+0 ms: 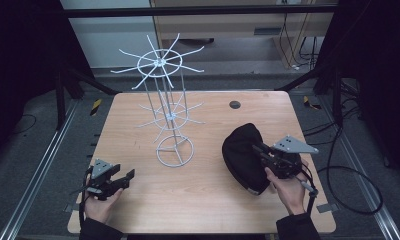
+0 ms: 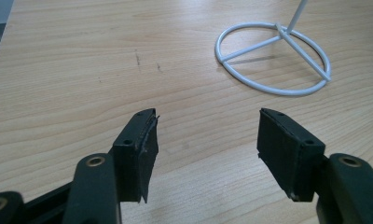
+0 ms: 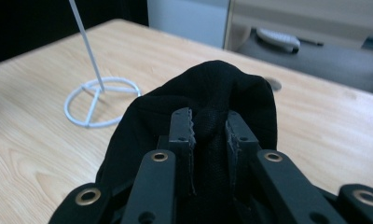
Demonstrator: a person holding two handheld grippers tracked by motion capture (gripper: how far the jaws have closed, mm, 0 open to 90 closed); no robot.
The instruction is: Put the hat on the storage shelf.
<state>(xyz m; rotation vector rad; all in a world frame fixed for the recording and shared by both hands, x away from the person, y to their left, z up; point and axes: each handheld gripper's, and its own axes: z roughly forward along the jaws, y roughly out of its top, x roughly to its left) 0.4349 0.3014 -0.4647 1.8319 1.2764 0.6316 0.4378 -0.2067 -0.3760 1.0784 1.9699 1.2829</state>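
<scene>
Pale wood makes up the table (image 1: 203, 200), which stands inside a dark metal frame with grey floor around it and cables trailing off to the right. On the right side the right gripper (image 1: 260, 150) pinches a fold of a black cap (image 1: 240, 150); in the right gripper view the two jaws stand close together with a ridge of the black cloth (image 3: 210, 126) bunched between the pads, and the rest of the cap billows ahead of and around the jaws (its far edge hides part of the table beyond). The cap lies right at this gripper's tips, partly lifted toward them, with its lower rim near the person's right hand (image 1: 288, 187). Ahead and to the left of those jaws stands a white wire rack (image 1: 168, 100), its ring base (image 3: 100, 105) resting on the wood. The left gripper (image 1: 128, 177) sits low over the near left corner of the table in the person's left hand (image 1: 100, 205), jaws spread wide with nothing but bare wood between them. In the left gripper view the rack's ring base (image 2: 273, 58) lies ahead of the jaws and off to their right, well apart from the pads.
</scene>
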